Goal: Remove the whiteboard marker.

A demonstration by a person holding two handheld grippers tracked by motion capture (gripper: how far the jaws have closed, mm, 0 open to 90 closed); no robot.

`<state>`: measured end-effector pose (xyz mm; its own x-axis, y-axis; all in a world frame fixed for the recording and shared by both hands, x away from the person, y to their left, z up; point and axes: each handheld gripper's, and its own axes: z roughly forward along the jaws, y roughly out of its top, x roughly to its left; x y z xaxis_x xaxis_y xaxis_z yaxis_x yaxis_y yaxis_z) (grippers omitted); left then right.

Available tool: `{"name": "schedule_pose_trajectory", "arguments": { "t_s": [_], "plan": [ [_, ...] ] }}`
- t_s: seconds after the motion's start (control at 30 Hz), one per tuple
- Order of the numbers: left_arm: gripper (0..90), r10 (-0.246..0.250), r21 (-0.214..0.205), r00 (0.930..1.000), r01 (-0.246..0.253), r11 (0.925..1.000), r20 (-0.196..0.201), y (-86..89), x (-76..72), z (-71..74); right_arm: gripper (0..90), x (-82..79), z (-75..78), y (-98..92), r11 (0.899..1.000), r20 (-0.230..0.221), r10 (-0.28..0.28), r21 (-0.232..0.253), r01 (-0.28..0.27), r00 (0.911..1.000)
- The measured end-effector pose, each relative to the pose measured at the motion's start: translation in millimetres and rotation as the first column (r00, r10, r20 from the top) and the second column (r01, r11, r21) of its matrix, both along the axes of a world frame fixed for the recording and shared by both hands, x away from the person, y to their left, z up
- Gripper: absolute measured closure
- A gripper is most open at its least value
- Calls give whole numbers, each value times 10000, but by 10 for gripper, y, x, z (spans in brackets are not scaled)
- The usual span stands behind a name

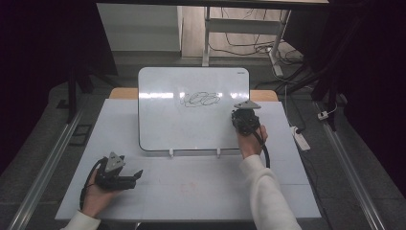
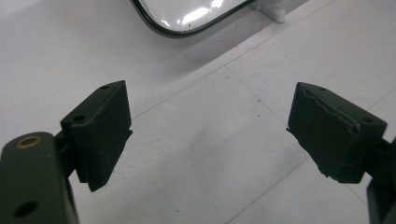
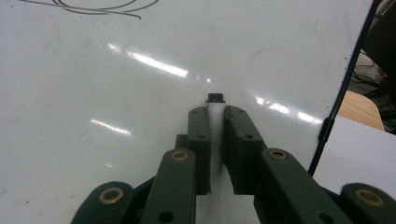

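Observation:
A white dry-erase board (image 1: 191, 124) stands tilted on small white feet at the middle of the table, with a black scribble (image 1: 200, 99) near its top. My right gripper (image 1: 242, 119) is at the board's right side, shut on a white marker (image 3: 215, 106) whose black tip points at the board (image 3: 140, 93) just ahead. The scribble (image 3: 93, 7) lies up and to the left of that tip. My left gripper (image 1: 135, 178) rests low at the front left of the table, open (image 2: 210, 126) with nothing between its jaws; the board's lower corner (image 2: 187, 18) lies beyond it.
The white table mat (image 1: 191, 191) spreads in front of the board. A power strip (image 1: 300, 139) and cables lie on the floor to the right. Desk legs and more cables stand behind the board. Wooden tabletop (image 3: 359, 109) peeks past the board's right edge.

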<state>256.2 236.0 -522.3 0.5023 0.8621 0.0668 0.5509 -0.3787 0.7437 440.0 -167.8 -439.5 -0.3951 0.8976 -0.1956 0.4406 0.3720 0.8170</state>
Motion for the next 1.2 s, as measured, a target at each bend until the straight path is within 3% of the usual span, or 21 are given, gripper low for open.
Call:
{"name": "schedule_pose_trajectory", "arguments": {
  "t_s": [0.13, 0.37, 0.67, 0.7, 0.73, 0.87, 0.97, 1.0, 1.03, 1.2],
  "plan": [
    [140, 9, 88, 10000, -9, 10000, 32, -6, -1, -3, 807, -12, -4, -6, 10000, 67, 17, 51, -17, 10000],
    [144, 85, 7, 10000, -85, 10000, 24, 21, 4, -7, 808, -153, 46, -97, 9978, 733, 380, 522, -418, 9966],
    [147, 132, -27, 9999, -132, 9999, -45, 19, 24, -14, 808, -377, 129, -237, 9859, 1408, 925, 1258, -1105, 9857],
    [147, 141, -116, 9999, -142, 9998, -72, 16, 32, -11, 808, -425, 157, -279, 9778, 1458, 1095, 1621, -1329, 9832],
    [148, 141, -116, 9999, -142, 9998, -72, 16, 32, -11, 808, -425, 157, -279, 9778, 1458, 1095, 1621, -1329, 9832],
    [163, -10, -412, 10000, 8, 9992, -61, -12, 50, 26, 808, -515, 183, -352, 9515, 1459, 1529, 2456, -1855, 9774],
    [172, -293, -673, 9995, 298, 9973, 89, -112, 87, 116, 808, -546, 179, -352, 9371, 1369, 1772, 2790, -2096, 9746],
    [175, -293, -673, 9995, 298, 9973, 89, -112, 87, 116, 808, -546, 179, -352, 9371, 1369, 1772, 2790, -2096, 9746],
    [179, -386, -795, 9992, 395, 9961, 127, -147, 99, 146, 807, -578, 168, -330, 9250, 1327, 1959, 3039, -2281, 9716],
    [198, -919, -1387, 9945, 981, 9855, 508, -359, 199, 324, 808, -664, 136, -209, 9019, 1373, 2436, 3319, -2763, 9601]
  ]
}}
